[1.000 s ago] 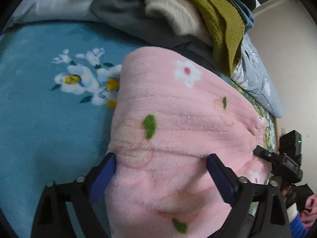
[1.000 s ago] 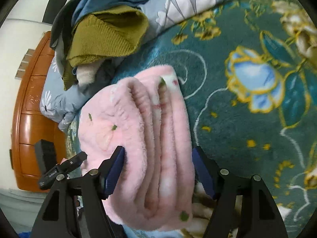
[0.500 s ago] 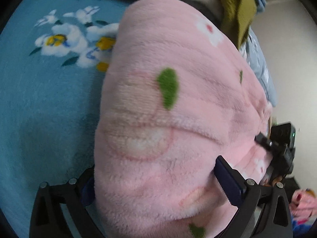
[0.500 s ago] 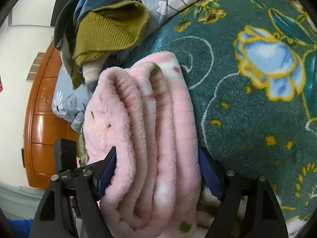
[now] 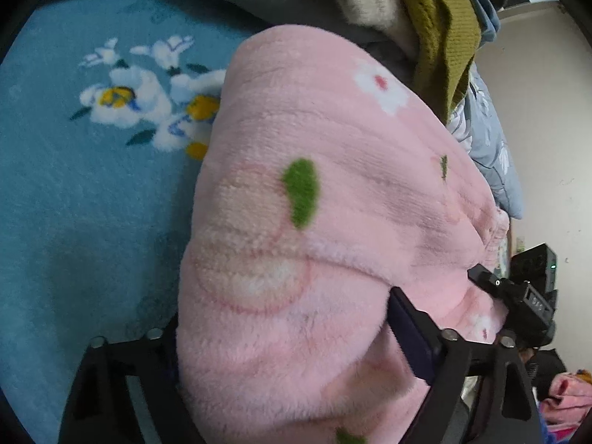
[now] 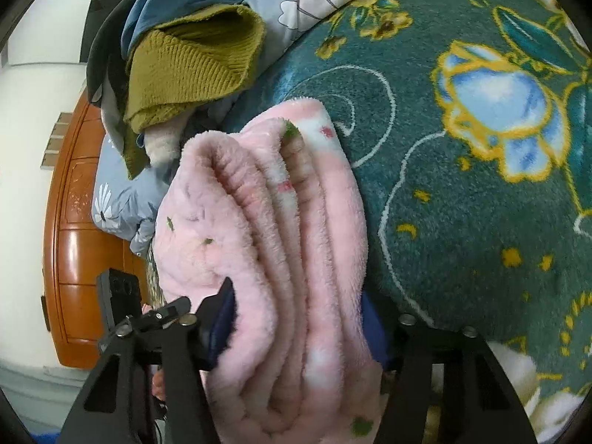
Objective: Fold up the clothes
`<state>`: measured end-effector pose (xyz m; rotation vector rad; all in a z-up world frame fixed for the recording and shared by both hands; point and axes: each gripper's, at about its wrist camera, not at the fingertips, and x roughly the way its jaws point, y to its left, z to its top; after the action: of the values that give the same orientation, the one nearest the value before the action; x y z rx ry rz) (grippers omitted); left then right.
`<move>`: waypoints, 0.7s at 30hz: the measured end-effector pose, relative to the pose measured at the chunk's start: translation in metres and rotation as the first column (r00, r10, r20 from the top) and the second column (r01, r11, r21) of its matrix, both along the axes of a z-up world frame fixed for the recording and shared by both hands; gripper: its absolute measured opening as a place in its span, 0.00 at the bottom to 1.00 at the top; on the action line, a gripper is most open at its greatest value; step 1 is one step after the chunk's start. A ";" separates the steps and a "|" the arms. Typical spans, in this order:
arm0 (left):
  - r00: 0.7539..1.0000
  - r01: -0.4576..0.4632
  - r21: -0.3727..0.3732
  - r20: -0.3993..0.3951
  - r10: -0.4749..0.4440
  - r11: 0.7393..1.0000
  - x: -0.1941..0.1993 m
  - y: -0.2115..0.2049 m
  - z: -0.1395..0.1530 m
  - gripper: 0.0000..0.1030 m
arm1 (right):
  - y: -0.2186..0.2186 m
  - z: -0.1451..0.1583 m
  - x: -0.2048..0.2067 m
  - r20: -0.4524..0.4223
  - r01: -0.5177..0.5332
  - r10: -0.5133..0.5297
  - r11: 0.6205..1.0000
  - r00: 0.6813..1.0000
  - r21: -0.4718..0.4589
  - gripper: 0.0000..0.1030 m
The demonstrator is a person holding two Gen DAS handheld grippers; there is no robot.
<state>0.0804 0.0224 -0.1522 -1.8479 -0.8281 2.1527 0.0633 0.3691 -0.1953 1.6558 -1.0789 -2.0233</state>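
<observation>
A folded pink fleece garment with flowers and green leaf marks fills the left wrist view. My left gripper is shut on its near end; its left finger is mostly hidden by the fleece. In the right wrist view the same garment shows as several stacked folds. My right gripper is shut on that stack, squeezing it from both sides. The garment rests on a floral blanket.
A pile of unfolded clothes, with an olive knit sweater on top, lies just beyond the garment. A grey-blue floral pillow lies to the right. A wooden headboard and a white wall stand at the left.
Both grippers have closed in on the pink garment and squeezed it. The bundle has shifted a little against the blanket.
</observation>
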 end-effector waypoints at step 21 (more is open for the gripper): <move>0.983 -0.022 -0.012 -0.181 0.019 1.000 0.038 -0.024 0.062 0.48 | -0.048 0.092 0.006 -0.065 0.000 0.011 0.987 0.998 0.159 0.42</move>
<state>0.1188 -0.0019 -0.0902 -1.6248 -0.7976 2.3023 0.0690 0.3215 -0.1033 1.6516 -0.9112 -2.1944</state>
